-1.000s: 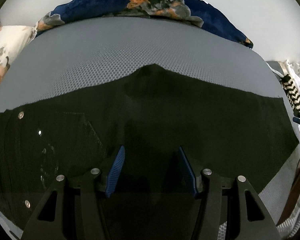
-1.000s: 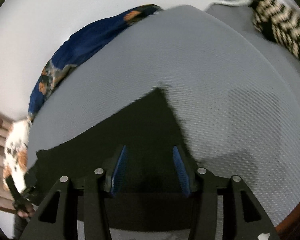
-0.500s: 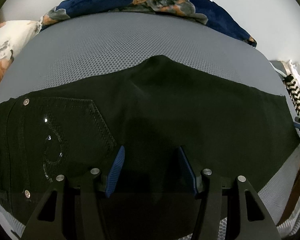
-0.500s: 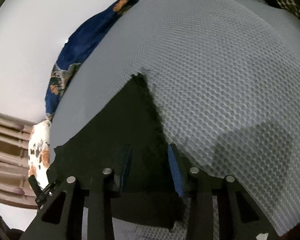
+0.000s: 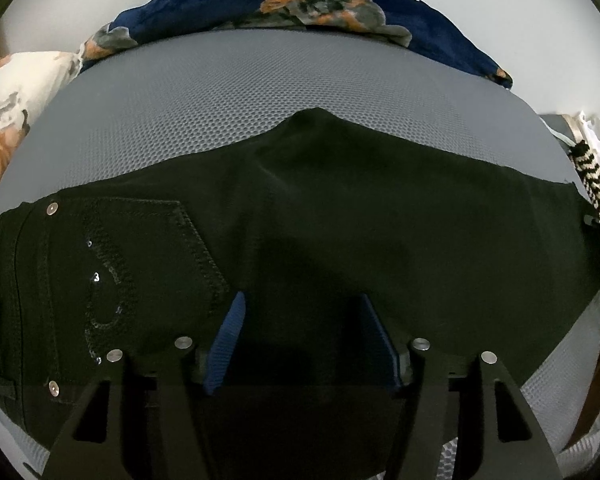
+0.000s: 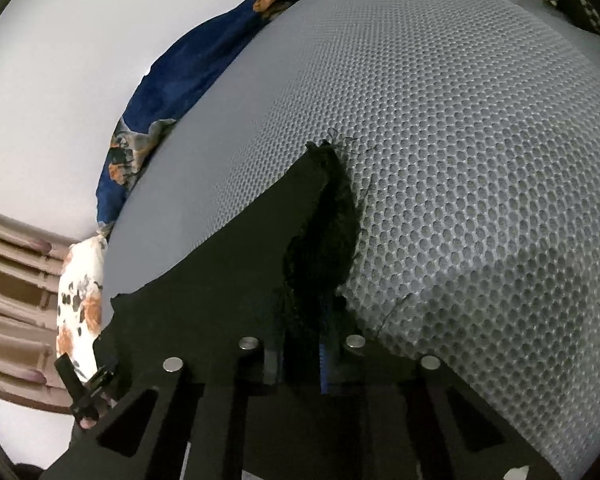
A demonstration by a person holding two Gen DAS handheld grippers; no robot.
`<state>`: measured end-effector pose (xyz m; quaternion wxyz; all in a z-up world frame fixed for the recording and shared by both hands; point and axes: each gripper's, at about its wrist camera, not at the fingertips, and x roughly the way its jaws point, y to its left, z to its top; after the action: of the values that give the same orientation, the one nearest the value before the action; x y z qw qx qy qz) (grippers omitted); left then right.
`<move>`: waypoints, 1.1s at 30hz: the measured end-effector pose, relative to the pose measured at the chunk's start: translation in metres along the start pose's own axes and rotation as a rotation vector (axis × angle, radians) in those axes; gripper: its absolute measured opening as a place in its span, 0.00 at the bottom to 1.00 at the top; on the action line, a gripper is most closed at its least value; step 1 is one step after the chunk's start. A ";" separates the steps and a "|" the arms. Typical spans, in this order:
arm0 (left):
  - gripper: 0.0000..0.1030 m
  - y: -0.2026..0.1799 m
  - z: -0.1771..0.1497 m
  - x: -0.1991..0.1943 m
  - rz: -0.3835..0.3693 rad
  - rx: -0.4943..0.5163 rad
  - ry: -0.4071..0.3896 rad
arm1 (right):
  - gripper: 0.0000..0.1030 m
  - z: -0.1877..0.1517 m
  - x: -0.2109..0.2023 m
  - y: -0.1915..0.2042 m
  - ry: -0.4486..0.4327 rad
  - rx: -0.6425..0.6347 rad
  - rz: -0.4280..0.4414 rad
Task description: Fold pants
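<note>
We are closing the right gripper [image 6: 300,354] on the hem at the right end of the pants [image 5: 340,216], which are lying left to right, while the left gripper [image 5: 300,340] is hovering half open, empty, over their middle.

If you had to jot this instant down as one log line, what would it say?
stage: gripping hem | right gripper: just closed, pinching hem of black pants | left gripper: open above pants | surface: grey mesh mattress

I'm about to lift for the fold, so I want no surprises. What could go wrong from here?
1. The right gripper, whose jaws have just been closing, pinches only the frayed hem of the black pants; it may slip.
2. The left gripper is open over the pants, so lifting now could drag them askew.
</note>
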<state>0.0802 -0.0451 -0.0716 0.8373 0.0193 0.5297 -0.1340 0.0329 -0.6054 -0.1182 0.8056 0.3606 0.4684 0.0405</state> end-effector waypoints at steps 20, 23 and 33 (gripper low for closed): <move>0.60 0.010 -0.001 -0.020 -0.060 -0.028 -0.056 | 0.08 -0.041 -0.008 0.149 -0.077 -0.085 0.136; 0.60 0.015 -0.001 -0.029 -0.084 -0.042 -0.070 | 0.08 -0.047 0.009 0.178 -0.047 -0.134 0.125; 0.60 0.039 -0.007 -0.048 -0.119 -0.082 -0.104 | 0.08 -0.062 0.066 0.244 0.025 -0.199 0.099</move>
<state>0.0640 0.0038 -0.0364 0.8543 -0.0534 0.4908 -0.1627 0.0873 -0.3653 -0.0341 0.8285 0.3010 0.4537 0.1310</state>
